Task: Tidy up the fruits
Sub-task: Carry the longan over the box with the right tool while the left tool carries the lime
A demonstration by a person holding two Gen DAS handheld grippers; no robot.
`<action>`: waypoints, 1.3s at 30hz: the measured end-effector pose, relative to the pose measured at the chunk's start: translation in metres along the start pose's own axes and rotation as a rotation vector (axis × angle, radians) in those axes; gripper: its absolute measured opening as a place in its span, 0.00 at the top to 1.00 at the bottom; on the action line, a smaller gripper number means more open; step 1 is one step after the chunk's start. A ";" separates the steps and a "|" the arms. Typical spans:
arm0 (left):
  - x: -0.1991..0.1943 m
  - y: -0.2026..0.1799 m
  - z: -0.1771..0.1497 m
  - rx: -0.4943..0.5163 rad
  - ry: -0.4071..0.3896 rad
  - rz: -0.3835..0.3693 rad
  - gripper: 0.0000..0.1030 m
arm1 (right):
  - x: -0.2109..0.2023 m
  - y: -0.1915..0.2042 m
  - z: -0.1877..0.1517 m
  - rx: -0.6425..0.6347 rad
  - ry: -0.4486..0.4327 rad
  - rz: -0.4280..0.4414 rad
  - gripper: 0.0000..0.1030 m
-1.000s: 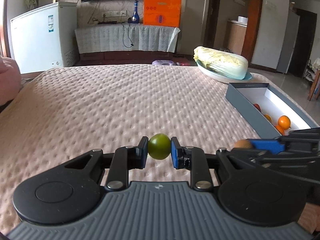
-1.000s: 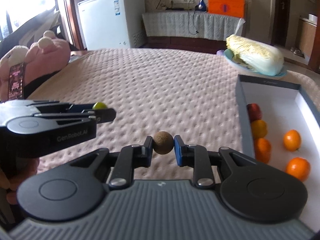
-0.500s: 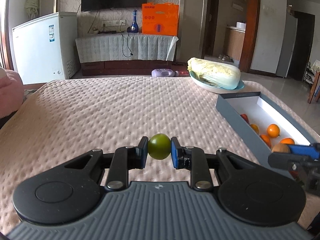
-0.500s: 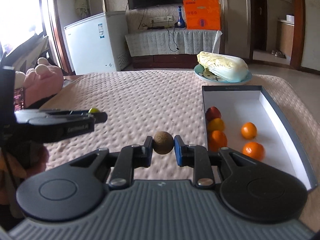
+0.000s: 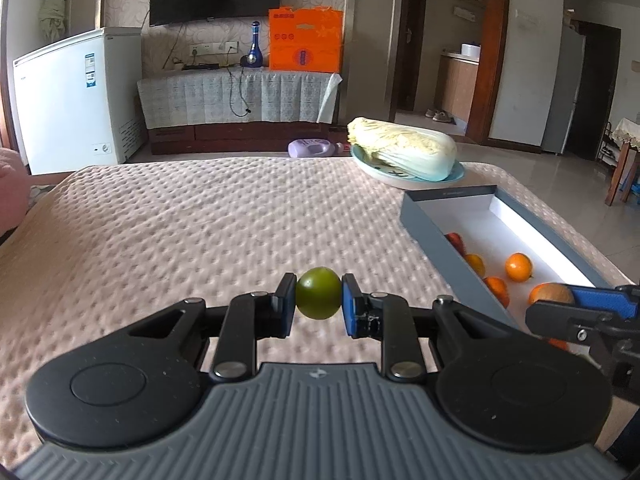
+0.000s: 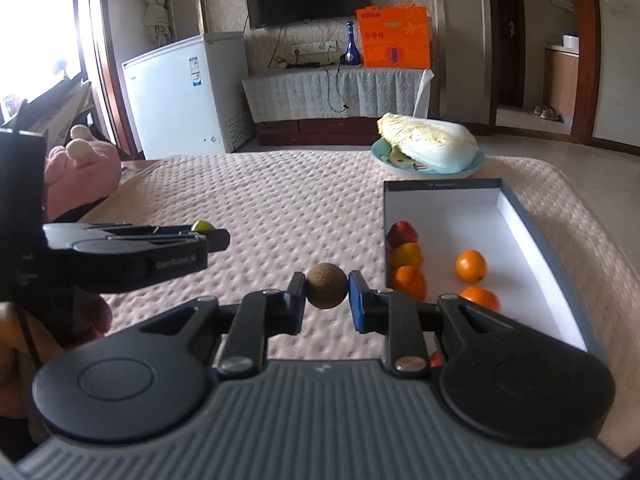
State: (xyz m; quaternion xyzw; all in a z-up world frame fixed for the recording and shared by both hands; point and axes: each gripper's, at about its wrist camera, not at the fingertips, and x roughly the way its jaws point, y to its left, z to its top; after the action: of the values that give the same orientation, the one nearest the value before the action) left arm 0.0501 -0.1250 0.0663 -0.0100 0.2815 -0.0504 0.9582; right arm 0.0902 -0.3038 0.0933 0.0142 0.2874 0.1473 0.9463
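Left gripper: clamped on a green round fruit, pads pressing both sides, fruit clear of the pink quilted cover beneath. Right gripper: clamped on a brown rough-skinned round fruit, likewise held above the cover. Seen from the right wrist view, left gripper at the left edge, green fruit tip just visible at its fingertips; seen from the left wrist view, right gripper at the lower right, over the near end of the box. Grey box with white interior: lying on the cover to the right, open on top. Inside, along the near-left wall: one red fruit, one yellow-orange fruit, one orange, in a row and touching or nearly so. Two further oranges loose toward the middle of the box floor, apart from the row. Beyond the box's far end: a plate carrying a napa cabbage. Pink plush toy at the left edge of the cover.
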 end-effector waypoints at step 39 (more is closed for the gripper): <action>0.033 -0.104 0.003 0.094 -0.021 -0.242 0.73 | 0.000 -0.094 -0.005 0.213 0.073 -0.138 0.75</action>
State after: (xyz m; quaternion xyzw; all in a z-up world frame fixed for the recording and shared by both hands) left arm 0.0697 -0.2321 0.0562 0.0004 0.2654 -0.1786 0.9474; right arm 0.1129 -0.3944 0.0789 0.0891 0.3361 0.0510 0.9362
